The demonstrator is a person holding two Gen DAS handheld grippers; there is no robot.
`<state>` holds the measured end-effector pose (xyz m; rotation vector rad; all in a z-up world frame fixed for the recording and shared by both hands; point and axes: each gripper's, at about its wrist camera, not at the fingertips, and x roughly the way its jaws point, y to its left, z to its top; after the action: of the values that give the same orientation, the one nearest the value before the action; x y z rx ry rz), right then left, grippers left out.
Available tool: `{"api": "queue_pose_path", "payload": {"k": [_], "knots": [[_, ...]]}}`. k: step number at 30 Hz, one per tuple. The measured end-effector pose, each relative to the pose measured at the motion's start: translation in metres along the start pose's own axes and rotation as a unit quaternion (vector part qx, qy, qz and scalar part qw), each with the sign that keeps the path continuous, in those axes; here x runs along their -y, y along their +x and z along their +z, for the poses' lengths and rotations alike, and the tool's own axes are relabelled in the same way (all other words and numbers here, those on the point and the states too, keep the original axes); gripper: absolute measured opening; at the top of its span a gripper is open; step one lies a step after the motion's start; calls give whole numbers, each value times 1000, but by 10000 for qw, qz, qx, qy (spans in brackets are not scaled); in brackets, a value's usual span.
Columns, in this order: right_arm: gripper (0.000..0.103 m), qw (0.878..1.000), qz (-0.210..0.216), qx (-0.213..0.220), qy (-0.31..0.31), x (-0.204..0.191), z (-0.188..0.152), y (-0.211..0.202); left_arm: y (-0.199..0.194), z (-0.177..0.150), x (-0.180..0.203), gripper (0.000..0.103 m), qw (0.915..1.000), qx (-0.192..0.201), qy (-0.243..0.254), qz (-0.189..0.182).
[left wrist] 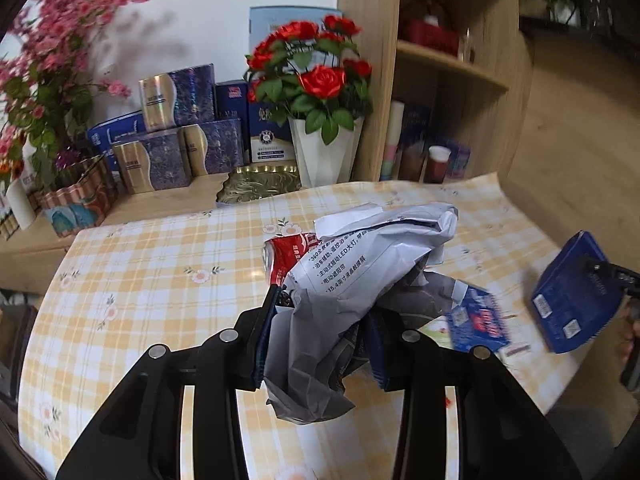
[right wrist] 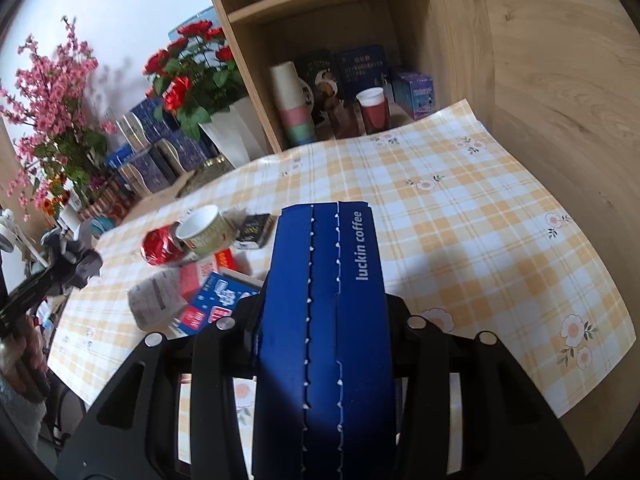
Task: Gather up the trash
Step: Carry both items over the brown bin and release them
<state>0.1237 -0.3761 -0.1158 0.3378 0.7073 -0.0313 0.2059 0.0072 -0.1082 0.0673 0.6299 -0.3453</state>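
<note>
**Trash on checked tablecloth: two items gripped, remainder loose**

Crumpled grey printed paper (left wrist: 352, 280) sat clamped between the pads of the left gripper (left wrist: 320, 344), jaws partly closed on it, one wad bulging forward past the fingertips and another hanging below them. Its long axis ran forward and to the right, clear of the tabletop.

Blue "luckin coffee" carton (right wrist: 324, 320) was pinched between the fingers of the right gripper (right wrist: 324, 328), jaws narrowed onto its sides. Long axis lay along the fingers, pointing away from the camera, the perforated strip facing up; the far end overhung the tablecloth (right wrist: 480, 220).

Loose items, left of the carton: blue-and-red leaflet (right wrist: 216, 304), grey wrapper (right wrist: 156, 300), red packet (right wrist: 200, 276), then a crushed red can (right wrist: 162, 246) touching a paper cup (right wrist: 204, 230) lying on its side, mouth toward the can, and a small black box (right wrist: 256, 230) just beside the cup.

Open cloth lay right of the carton, up to the wooden shelf unit (right wrist: 360, 32). A vase of red roses (left wrist: 320, 80) and stacked boxes (left wrist: 176, 136) lined the far edge.
</note>
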Motion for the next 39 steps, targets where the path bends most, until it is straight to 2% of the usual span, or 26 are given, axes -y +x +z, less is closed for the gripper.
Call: {"api": "queue_pose_path", "payload": {"k": [11, 20, 26, 31, 35, 39], "knots": [[43, 9992, 408, -22, 52, -21, -18, -44, -82, -67, 19, 38, 9991, -187, -325, -205], [43, 9897, 1187, -686, -418, -73, -70, -65, -127, -119, 33, 38, 9979, -359, -450, -312], [43, 9657, 1861, -1494, -1026, -124, -124, -56, -142, -135, 34, 38, 9973, -381, -528, -325], [43, 9418, 2137, -2238, -1314, -151, -171, -29, -146, -147, 29, 38, 9959, -485, -680, -351], [43, 9267, 1971, -2763, -1616, -162, -213, 1, -146, -154, 27, 38, 9955, -534, -711, -337], [43, 9208, 1795, -3106, -1530, -160, -238, 26, -144, -159, 28, 38, 9950, -611, -709, -357]]}}
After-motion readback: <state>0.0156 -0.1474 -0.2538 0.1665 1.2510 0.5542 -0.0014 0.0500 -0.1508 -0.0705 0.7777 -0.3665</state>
